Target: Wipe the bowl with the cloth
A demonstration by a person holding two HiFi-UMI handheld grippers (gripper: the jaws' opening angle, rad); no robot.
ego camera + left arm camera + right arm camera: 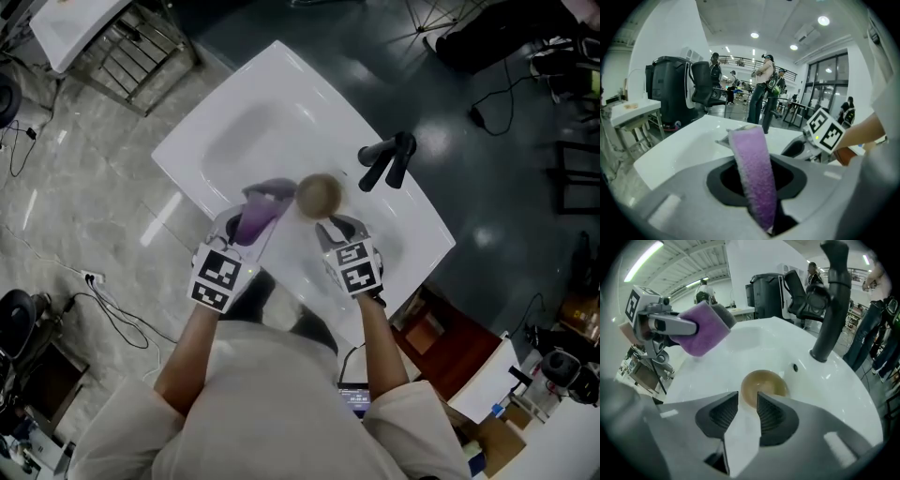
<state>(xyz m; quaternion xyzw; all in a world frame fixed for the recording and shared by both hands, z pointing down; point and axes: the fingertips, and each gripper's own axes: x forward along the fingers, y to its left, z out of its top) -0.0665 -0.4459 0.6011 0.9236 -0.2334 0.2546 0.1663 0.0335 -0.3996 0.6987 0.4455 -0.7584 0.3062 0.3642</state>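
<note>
**Bowl in sink, cloth held over the basin**

Bowl (320, 194) lies in the white sink (234, 122), on the side where the black faucet (386, 159) stands and close to the edge at which the person stands. It is amber-brown and round. In the right gripper view its hollow faces the camera, with a small hole (795, 367) in the sink wall just beyond it, before the faucet's foot.

The right gripper (330, 228) points down at the bowl from the person's edge. Its fingers (771, 416) stand apart with only white sink between them, and the bowl's near rim sits just past their tips; whether they touch it cannot be told.

The left gripper (246, 217) has its fingers clamped on the cloth (267, 195), a purple strip with a grey back that sticks up and out past the fingertips. In the right gripper view the cloth hangs over the basin, apart from the bowl and clear of the sink surface.

Beyond the sink stand several people (759, 89) and a black chair (704, 86).
</note>
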